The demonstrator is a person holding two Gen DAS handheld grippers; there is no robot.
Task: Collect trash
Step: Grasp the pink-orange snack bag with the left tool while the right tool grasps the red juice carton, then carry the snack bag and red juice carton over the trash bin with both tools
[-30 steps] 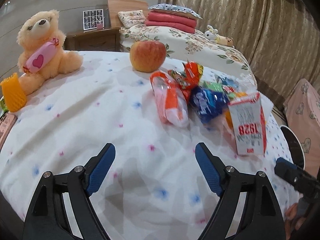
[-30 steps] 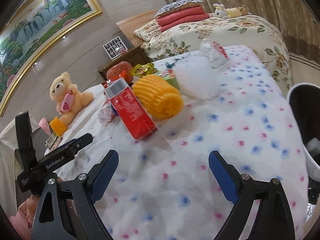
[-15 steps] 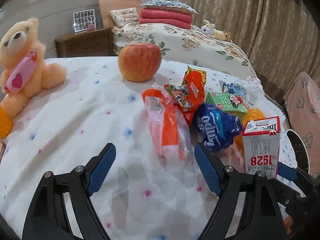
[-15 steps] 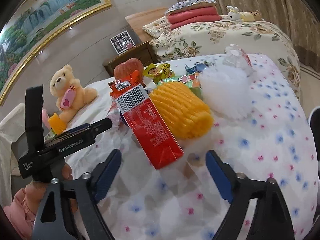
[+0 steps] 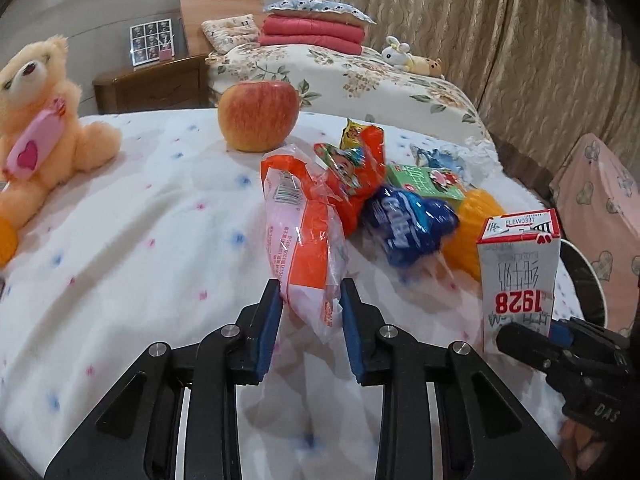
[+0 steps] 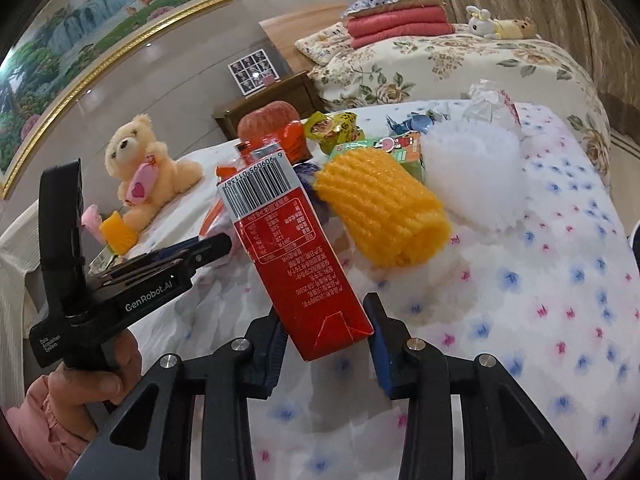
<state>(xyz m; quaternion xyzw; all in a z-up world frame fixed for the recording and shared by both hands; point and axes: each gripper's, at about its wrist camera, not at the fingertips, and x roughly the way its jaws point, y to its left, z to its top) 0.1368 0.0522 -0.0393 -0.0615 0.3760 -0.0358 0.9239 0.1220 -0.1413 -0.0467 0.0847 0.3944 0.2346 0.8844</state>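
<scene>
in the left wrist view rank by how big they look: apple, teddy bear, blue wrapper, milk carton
1. teddy bear, though cut off at the frame edge
2. milk carton, nearer the camera, so unsure
3. apple and blue wrapper look alike

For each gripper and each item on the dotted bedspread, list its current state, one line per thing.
left gripper: shut on the orange-and-clear wrapper
orange-and-clear wrapper: crumpled, pinched at its near end
right gripper: shut on the red carton
red carton: tilted, gripped at one end
apple: whole, upright
blue wrapper: crumpled, lying
teddy bear: sitting up
</scene>
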